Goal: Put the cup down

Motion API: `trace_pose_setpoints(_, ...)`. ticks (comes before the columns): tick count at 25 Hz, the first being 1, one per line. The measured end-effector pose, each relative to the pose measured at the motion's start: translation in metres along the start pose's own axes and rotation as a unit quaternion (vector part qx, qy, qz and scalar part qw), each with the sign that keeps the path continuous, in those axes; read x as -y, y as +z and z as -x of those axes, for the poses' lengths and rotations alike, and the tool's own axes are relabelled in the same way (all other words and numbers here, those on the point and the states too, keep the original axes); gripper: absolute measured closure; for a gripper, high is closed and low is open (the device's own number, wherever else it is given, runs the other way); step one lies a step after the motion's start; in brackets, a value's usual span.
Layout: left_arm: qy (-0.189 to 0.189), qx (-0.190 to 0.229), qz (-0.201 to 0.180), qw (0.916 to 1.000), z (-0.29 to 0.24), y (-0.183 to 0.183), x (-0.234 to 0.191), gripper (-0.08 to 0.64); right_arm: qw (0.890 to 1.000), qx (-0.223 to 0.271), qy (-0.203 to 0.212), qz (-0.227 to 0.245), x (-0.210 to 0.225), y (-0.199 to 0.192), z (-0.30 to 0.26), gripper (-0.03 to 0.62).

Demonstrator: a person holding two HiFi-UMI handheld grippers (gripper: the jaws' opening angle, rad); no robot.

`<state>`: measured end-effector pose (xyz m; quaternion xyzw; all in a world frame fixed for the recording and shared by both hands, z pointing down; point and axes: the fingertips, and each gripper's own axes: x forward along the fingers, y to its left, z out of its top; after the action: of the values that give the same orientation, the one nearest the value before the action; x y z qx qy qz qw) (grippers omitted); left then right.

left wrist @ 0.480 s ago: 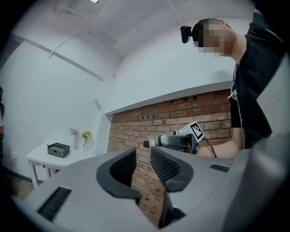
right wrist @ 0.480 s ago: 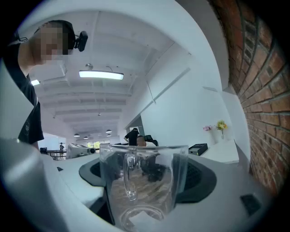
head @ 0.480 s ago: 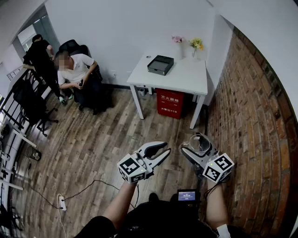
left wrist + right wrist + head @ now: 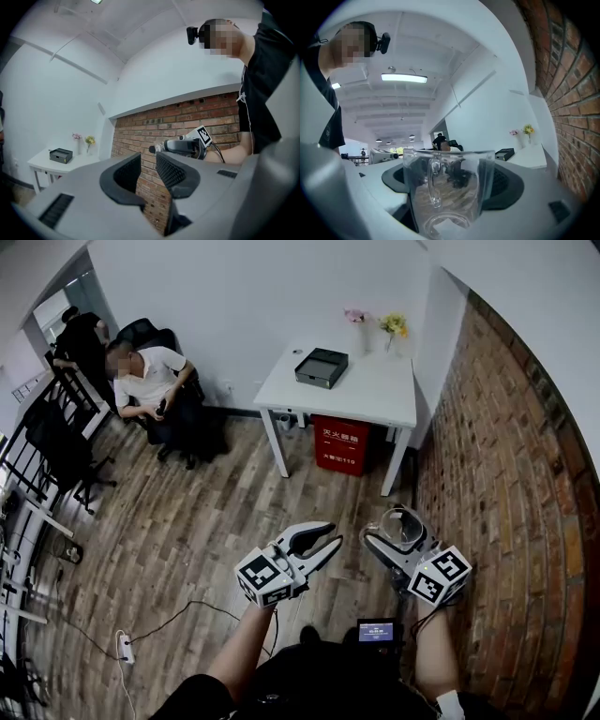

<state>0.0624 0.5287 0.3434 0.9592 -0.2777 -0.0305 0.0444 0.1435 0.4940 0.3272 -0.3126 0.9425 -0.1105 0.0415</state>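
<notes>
1. Holding a clear glass cup (image 4: 402, 527), the right gripper (image 4: 395, 532) has its jaws spread wide, one dark pad pressed on each side of the glass wall.
2. The cup is carried in the air above the wooden floor (image 4: 187, 531), resting on no surface, and sits upright in the grip with its mouth open to the head view.
3. In the right gripper view the cup's handle lies on the near face of the glass, left of its middle (the room shows through the glass behind it).
4. The left gripper (image 4: 335, 534) is held level just beside the right one, to its left. Its jaws stand a little apart and nothing lies between them; only brick shows through the gap in the left gripper view.
5. A brick wall (image 4: 506, 474) runs along the right side, near the right gripper.
6. A white table (image 4: 370, 395) stands in the far corner against that wall, well apart from both grippers.
7. On the table sit a black box (image 4: 322, 368) and, at the back edge, two small bunches of flowers (image 4: 395, 326), one yellow and one pink.
8. Under the table stands what looks like a red box (image 4: 342, 446); its white print is too small to read.
9. A seated person (image 4: 150, 381) in a white shirt is at the far left of the room, with a dark chair behind.
10. A power strip (image 4: 123, 647) with its cable lies on the floor at the lower left.
</notes>
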Motion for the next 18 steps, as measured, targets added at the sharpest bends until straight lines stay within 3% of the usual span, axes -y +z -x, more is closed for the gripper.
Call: trace_pose_setpoints(18,0.005,-0.006,0.001,1.0,0.02,-0.007,-0.01,0.466,1.0,-0.007,-0.001,-0.009,-0.009,-0.012,-0.015,0.166)
